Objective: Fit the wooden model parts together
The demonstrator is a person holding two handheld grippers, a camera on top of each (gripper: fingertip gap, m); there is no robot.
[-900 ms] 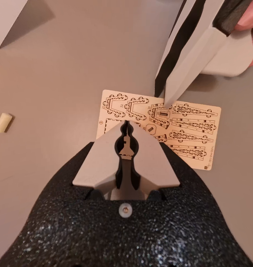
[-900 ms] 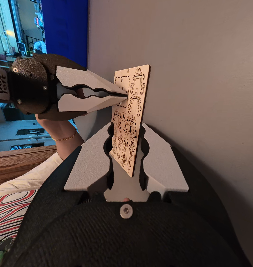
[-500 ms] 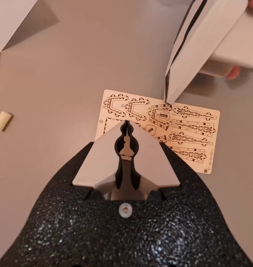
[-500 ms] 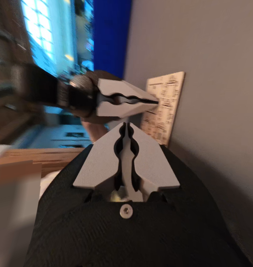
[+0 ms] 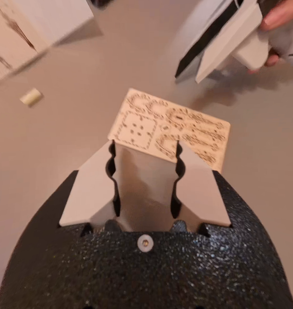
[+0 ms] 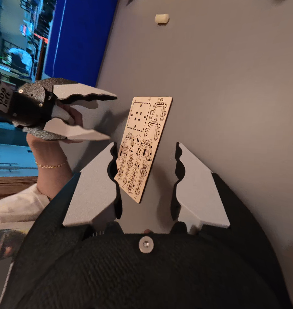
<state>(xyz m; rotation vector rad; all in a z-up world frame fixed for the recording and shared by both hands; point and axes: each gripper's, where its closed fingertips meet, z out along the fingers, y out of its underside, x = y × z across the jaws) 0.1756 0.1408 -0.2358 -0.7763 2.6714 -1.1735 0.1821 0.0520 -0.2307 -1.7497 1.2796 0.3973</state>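
A plain grey-brown tabletop (image 5: 62, 150) fills both views, with a blue panel (image 6: 78, 41) beyond its far edge in the right wrist view and white boxes (image 5: 33, 25), blurred, toward ten o'clock in the left wrist view. Lying flat on the table is the thin pale laser-cut wooden sheet of model parts (image 5: 172, 132), every piece seemingly seated in its frame, so the task looks barely begun.

The left gripper (image 5: 145, 143), grey tongs on a black speckled body, has its tongs spread wide and empty, tips just at the sheet's near edge. The right gripper (image 6: 145, 144) is likewise spread and holds nothing, with the wooden sheet (image 6: 142, 142) showing between its tongs. In that view the left gripper (image 6: 113, 117) hovers at nine o'clock of the sheet, near but apart from it.

A small cream cylinder (image 6: 161, 18) lies well apart at twelve o'clock.

Risks, as I judge them: nothing pins the light sheet, so a nudge at its edge could skid it across the smooth table. The lattice parts look slender, and pressing one out with pointed tips could snap it. Motion blur in the left wrist view suggests quick movement, which makes a misplaced pinch likelier.
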